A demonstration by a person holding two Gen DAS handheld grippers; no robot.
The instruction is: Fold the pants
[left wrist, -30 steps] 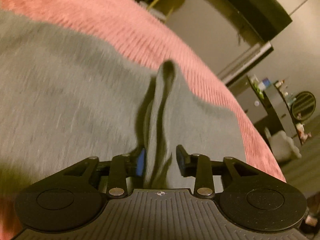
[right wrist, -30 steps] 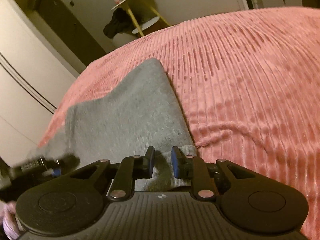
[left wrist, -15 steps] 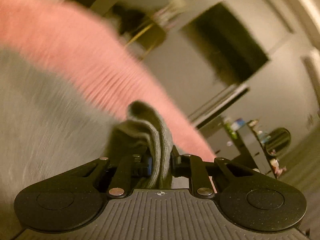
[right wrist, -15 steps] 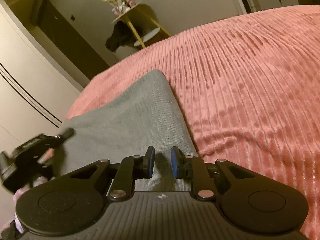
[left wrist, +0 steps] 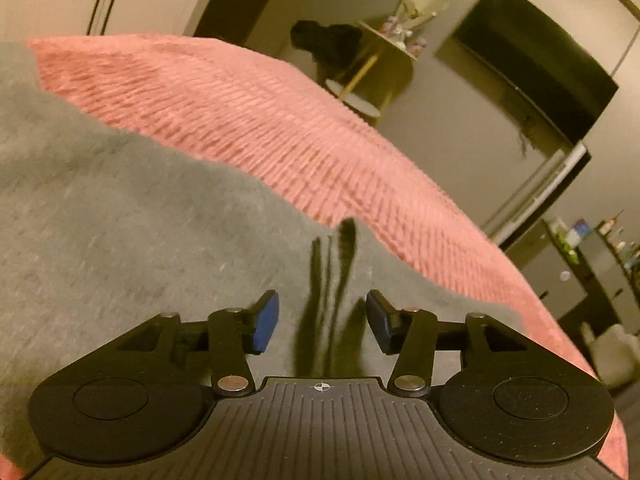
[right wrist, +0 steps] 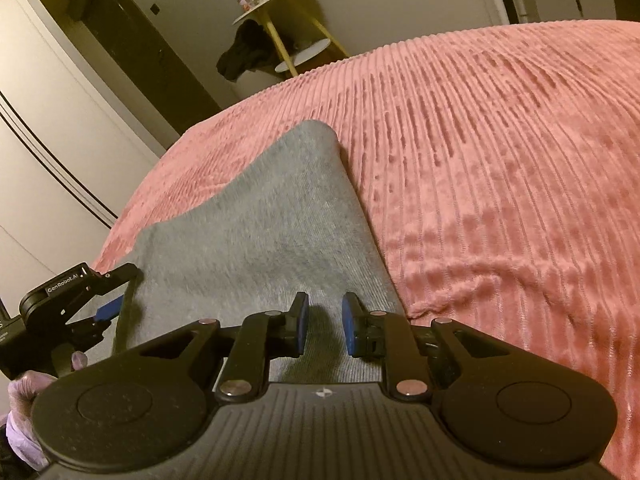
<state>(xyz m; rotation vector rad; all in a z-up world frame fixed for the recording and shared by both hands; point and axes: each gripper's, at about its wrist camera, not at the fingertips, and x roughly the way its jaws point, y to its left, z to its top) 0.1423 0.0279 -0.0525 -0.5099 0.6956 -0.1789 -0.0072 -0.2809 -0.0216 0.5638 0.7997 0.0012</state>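
Grey pants (left wrist: 120,240) lie folded on a pink ribbed bedspread (left wrist: 280,140). My left gripper (left wrist: 322,320) is open just above the cloth, with dark pinch creases (left wrist: 332,280) between its jaws. In the right wrist view the pants (right wrist: 260,232) form a grey wedge with a rounded far corner. My right gripper (right wrist: 324,326) is slightly open over the near edge of the pants, holding nothing. The left gripper also shows in the right wrist view (right wrist: 108,308), open at the pants' left edge, held by a gloved hand.
The bedspread (right wrist: 500,160) stretches wide to the right. A yellow side table (right wrist: 280,12) with dark clothing on it stands beyond the bed. White wardrobe doors (right wrist: 48,140) are at left. A dark screen (left wrist: 532,64) and shelves (left wrist: 592,248) are at right.
My left gripper held a bunched fold of the pants half a second ago; it has opened and the cloth now lies flat. The right gripper has opened slightly and stayed put.
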